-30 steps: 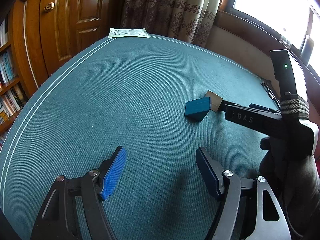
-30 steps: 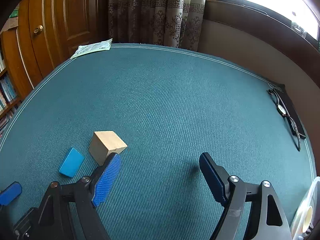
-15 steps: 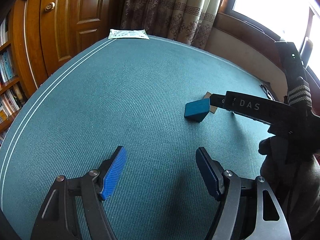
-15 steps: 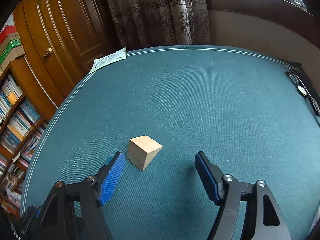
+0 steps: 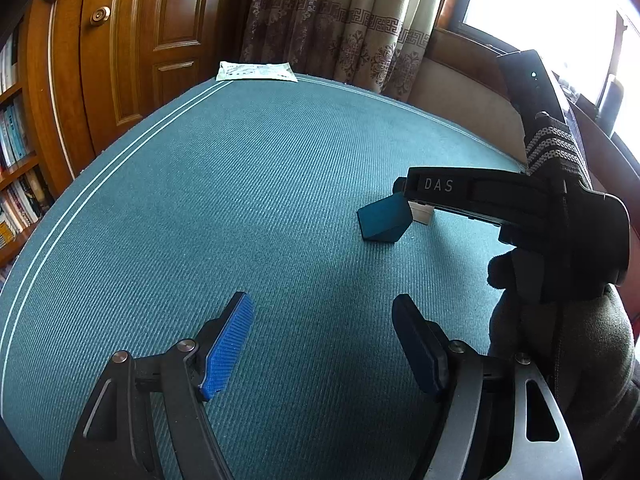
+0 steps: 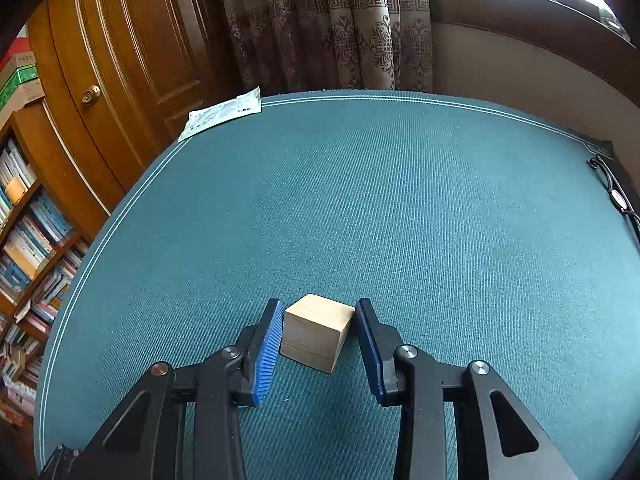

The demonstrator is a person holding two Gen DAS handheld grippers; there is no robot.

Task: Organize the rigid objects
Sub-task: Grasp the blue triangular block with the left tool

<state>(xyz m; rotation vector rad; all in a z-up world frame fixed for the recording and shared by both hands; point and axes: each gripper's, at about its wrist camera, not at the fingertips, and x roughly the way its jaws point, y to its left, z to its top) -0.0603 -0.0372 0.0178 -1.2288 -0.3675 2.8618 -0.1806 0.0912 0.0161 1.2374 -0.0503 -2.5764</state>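
Observation:
A light wooden cube (image 6: pixel 316 332) rests on the teal table mat (image 6: pixel 400 200), between the fingers of my right gripper (image 6: pixel 318 303). The jaws are closing, and both blue pads (image 6: pixel 266 352) touch the cube's sides. In the left wrist view the right gripper's black body (image 5: pixel 480 196) reaches in from the right and covers most of the wooden cube (image 5: pixel 421 214). A dark blue block (image 5: pixel 384 219) lies just left of the cube. My left gripper (image 5: pixel 322 298) hovers open over bare mat nearer the camera, with nothing between its fingers.
A white paper packet (image 6: pixel 222 114) lies at the mat's far left corner. Eyeglasses (image 6: pixel 616 196) sit at the right edge. Wooden doors (image 6: pixel 132 60), a bookshelf (image 6: pixel 28 248) and curtains (image 6: pixel 340 28) stand beyond the table. A gloved hand (image 5: pixel 560 340) holds the right gripper.
The right gripper swung left and forward until the wooden cube sat between its jaws. The jaws then narrowed from wide apart onto the cube. The left gripper and the blue block stayed put.

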